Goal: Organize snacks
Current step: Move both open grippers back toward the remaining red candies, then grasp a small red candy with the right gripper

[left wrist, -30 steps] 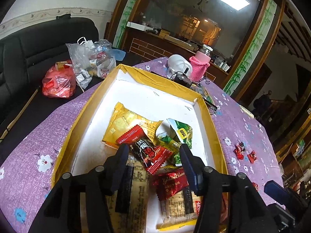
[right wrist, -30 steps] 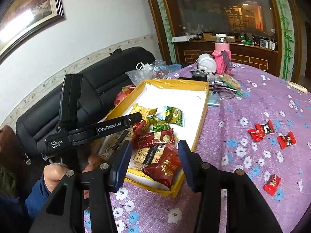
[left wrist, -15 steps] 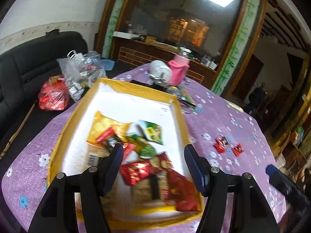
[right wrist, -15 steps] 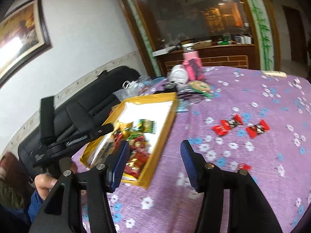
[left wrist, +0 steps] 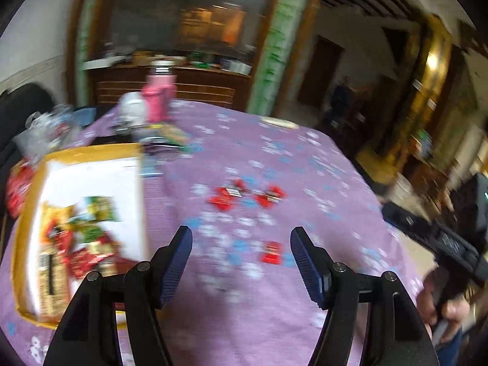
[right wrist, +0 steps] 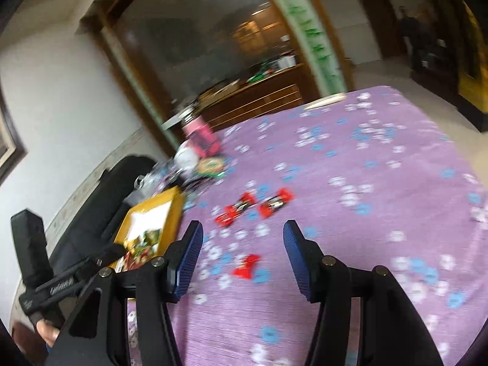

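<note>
While both views are blurring, the left gripper (left wrist: 241, 244) and right gripper (right wrist: 242, 239) are hovering with fingers spread, empty, over red snack packets (right wrist: 247, 267) lying on the purple tablecloth (right wrist: 381, 213) right of the yellow box (left wrist: 91, 152); rushing risks mis-grabbing or collision.

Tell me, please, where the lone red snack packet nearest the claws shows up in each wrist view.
Left wrist: lone red snack packet lies between the open fingers, right of centre.
Right wrist: same packet lies between the open fingers, left of centre.
Shared landmark: yellow box, to the packet's left in both views.
</note>
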A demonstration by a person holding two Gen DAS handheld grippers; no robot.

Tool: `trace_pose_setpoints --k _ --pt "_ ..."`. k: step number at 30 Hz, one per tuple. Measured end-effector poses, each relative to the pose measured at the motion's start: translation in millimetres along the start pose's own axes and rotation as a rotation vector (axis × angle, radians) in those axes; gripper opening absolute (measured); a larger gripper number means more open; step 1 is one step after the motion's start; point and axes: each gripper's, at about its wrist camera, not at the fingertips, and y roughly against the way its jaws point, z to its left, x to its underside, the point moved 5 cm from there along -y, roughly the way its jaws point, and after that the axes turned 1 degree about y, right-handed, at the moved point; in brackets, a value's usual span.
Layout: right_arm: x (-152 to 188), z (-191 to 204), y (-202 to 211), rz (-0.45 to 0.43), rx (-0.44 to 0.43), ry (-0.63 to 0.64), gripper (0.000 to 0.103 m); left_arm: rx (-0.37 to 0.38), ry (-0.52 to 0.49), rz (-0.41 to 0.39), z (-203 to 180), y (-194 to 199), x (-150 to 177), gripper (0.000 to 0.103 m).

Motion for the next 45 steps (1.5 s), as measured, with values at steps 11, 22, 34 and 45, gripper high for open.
trace_pose_setpoints --k 11,22,34,45 --pt "-33 -72 91 -0.181 0.135 -0.103 0.055 0.341 -0.279 0.127 -180 26 4 0.07" --pt "-21 -80 33 -0.056 0.161 -0.155 0.055 0.267 -0.33 0.25 -161 -46 24 0.071" --pt "-4 -37 -67 0.131 0.13 -0.103 0.055 0.105 -0.149 0.187 -29 -111 4 0.071" --pt "44 21 -159 0.426 0.052 -0.017 0.045 0.089 0.142 0.173 56 -129 -15 0.071"
